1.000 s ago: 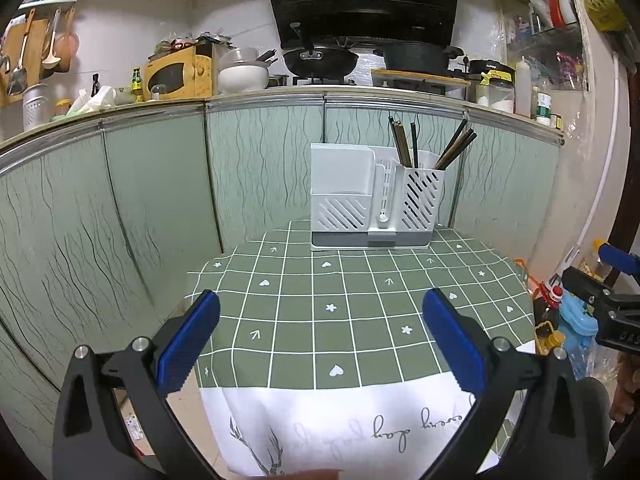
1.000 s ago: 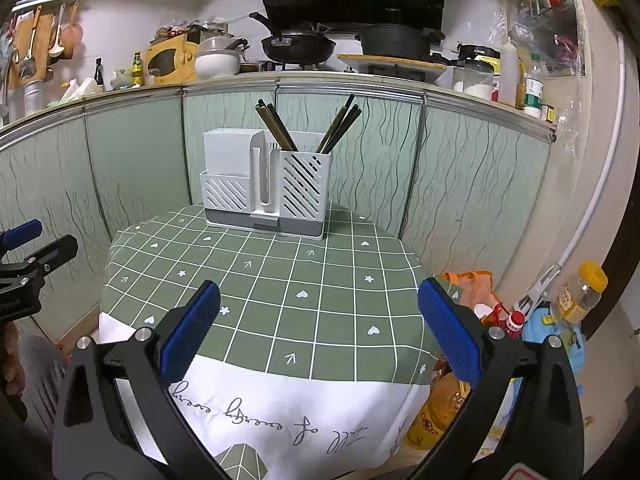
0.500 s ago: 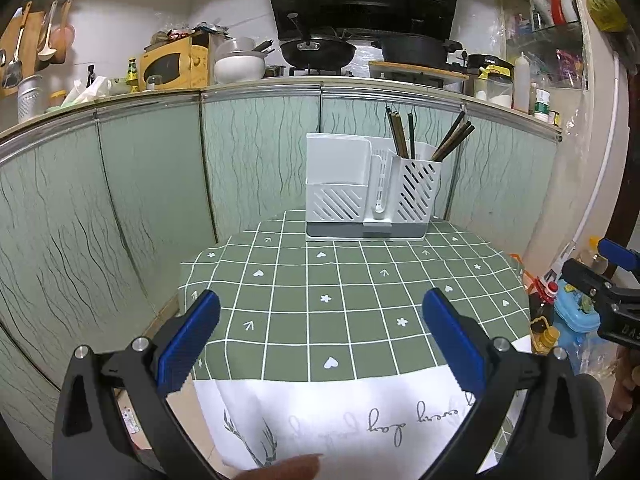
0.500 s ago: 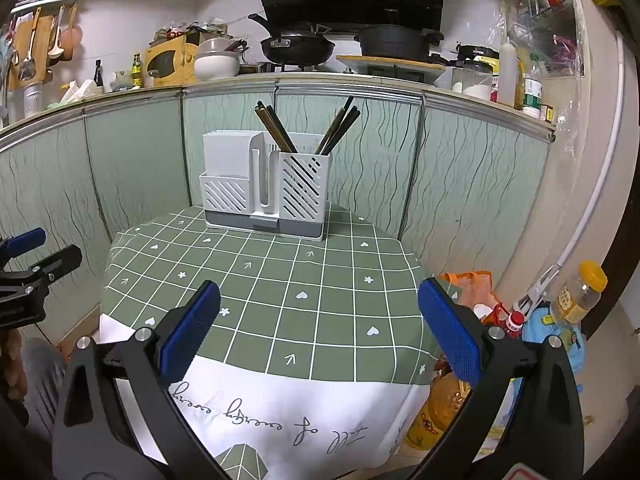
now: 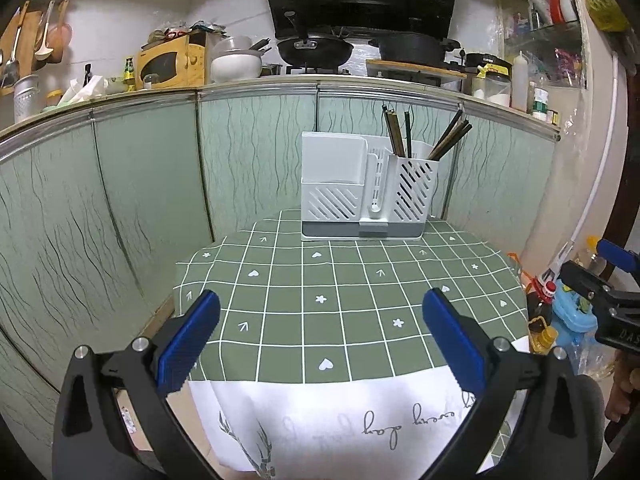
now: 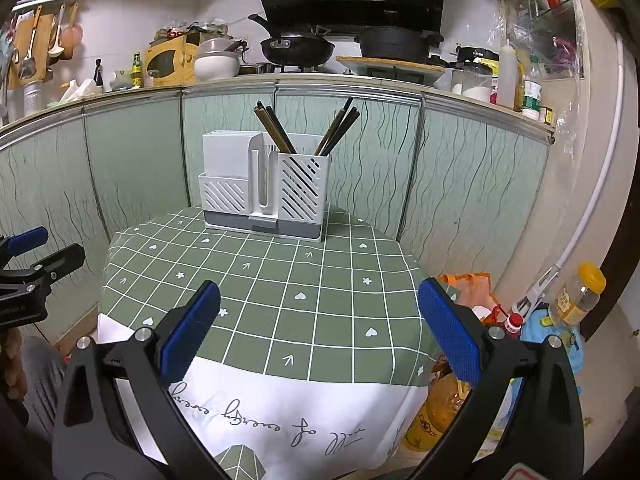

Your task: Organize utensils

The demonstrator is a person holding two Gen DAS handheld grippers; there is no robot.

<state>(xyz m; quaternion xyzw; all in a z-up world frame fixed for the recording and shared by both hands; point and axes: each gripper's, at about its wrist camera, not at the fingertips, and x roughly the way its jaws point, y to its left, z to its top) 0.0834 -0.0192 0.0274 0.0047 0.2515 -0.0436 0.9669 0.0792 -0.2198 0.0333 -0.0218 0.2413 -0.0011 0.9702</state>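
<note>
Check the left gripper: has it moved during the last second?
Yes. In its own view the rack slid left and shrank, so the left gripper swung rightward and backed off slightly.

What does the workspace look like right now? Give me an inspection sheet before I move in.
Surface: table under a green checked cloth; only the rack stands on it.
Job's things: white rack at the far edge; dark chopsticks upright in its right bin, left bin looks empty.
Clutter: bottles on the floor to the right.
Grippers: left gripper and right gripper both open, holding nothing, short of the rack.
Cables: nothing seen.
Surroundings: counter behind with wok and pot.
</note>
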